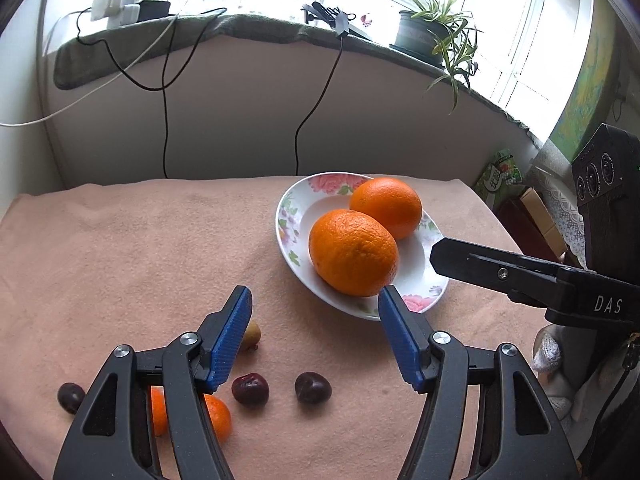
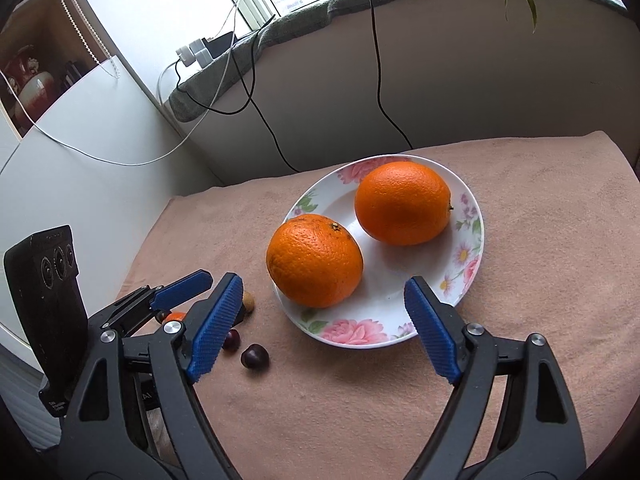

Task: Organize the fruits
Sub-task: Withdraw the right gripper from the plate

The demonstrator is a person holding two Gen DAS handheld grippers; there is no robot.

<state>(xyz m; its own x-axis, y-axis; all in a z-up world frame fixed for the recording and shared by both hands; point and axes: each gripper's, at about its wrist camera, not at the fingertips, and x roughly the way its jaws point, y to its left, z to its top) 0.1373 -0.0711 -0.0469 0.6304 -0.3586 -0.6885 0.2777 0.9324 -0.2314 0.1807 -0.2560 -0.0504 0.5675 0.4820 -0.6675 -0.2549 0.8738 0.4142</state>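
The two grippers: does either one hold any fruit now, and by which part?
Nothing is held. The left gripper and the right gripper are both open, with no fruit between their fingers.

A white plate (image 2: 466, 240) with a pink floral rim sat on the pink cloth and held two large oranges. The near orange (image 2: 315, 260) rested against the plate's front-left rim, stem scar up; the far orange (image 2: 402, 203) lay behind it, apart. On the cloth left of the plate lay a small brownish-green fruit (image 1: 252, 334), three dark red round fruits (image 1: 250, 389) (image 1: 313, 387) (image 1: 70, 397), and a small mandarin (image 1: 218, 416), partly hidden.
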